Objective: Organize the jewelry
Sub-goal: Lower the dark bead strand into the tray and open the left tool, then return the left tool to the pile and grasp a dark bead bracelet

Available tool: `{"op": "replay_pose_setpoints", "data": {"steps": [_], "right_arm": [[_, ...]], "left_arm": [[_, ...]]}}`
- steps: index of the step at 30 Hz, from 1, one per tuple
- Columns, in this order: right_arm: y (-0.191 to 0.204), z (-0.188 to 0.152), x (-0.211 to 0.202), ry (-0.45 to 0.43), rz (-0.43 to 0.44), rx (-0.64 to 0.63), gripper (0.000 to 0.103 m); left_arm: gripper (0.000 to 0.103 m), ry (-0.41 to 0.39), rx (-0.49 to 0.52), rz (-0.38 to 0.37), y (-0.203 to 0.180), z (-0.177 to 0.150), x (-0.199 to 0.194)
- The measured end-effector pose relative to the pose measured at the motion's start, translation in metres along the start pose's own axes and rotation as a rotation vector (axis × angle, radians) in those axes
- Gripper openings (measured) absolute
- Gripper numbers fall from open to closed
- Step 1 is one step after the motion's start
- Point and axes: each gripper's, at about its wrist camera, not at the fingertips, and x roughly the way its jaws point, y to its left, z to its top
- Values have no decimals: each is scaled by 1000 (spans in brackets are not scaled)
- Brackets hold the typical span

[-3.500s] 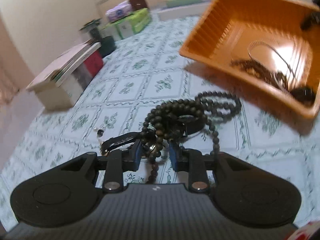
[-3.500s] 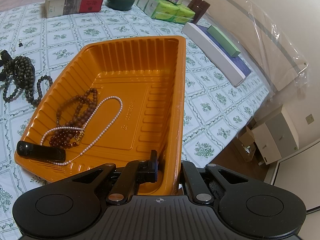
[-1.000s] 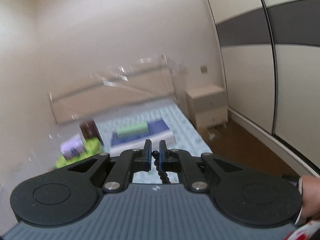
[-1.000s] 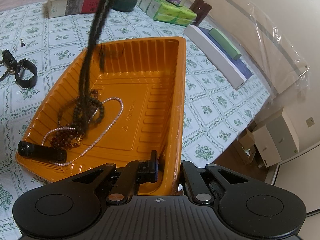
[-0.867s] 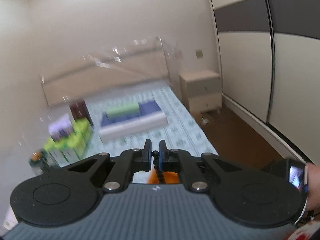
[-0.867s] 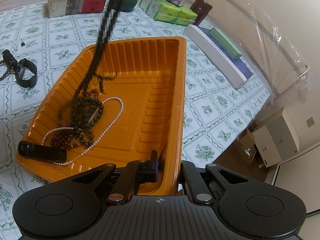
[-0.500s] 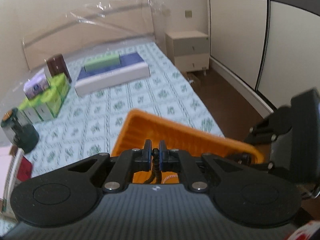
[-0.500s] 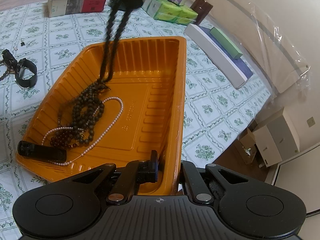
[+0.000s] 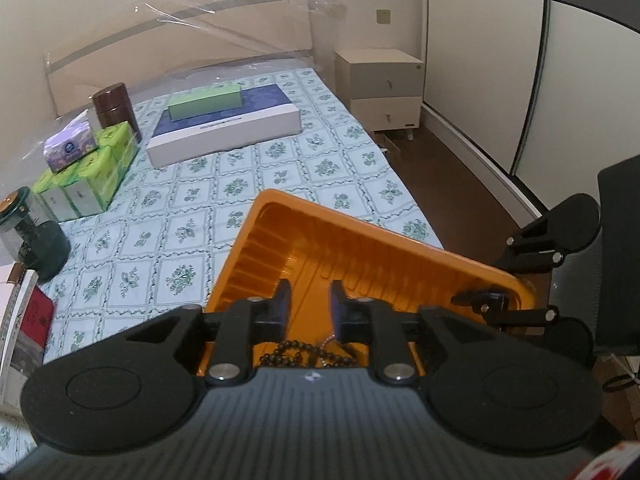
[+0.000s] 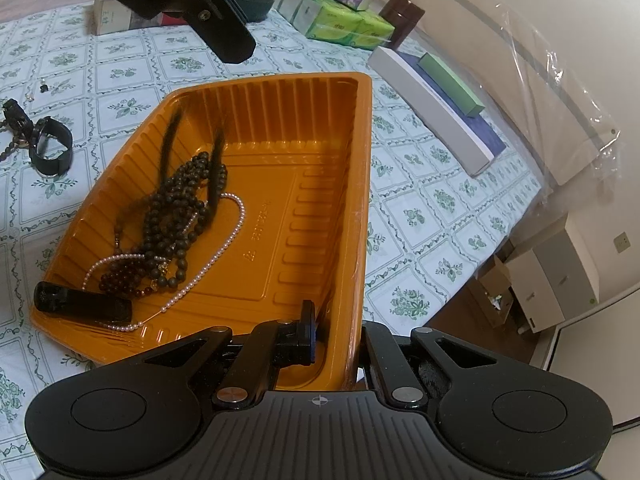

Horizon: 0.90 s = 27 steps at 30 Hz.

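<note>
Home bedroom: bed with floral sheet (image 9: 280, 160) ahead of the claw, plastic-wrapped headboard (image 9: 180, 36) beyond, bedside cabinet (image 9: 380, 84) at far right.

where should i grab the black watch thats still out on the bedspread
Take the black watch by its strap loop, coming from above. It lies on the bedspread, left of the orange tray, with the band curled into an open ring, so one finger can probably drop inside the loop and one outside, pinching the thin band.

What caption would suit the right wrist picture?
Dark bead strand drops into the orange tray as the right gripper clamps its rim.
</note>
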Motion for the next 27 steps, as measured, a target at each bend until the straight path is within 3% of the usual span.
{"op": "replay_pose_setpoints", "data": {"steps": [9,20,27], "right_arm": [[-2,0,-1,-2,0,3,5],[-2,0,-2,-4,0,3,5],[-2,-1,-2,-4,0,4,5]], "left_arm": [[23,-62,-123,94,44,-40,-46],[29,-21,-354,398,131,-158,-119],[30,6,-477,452,133,-222,-127]]}}
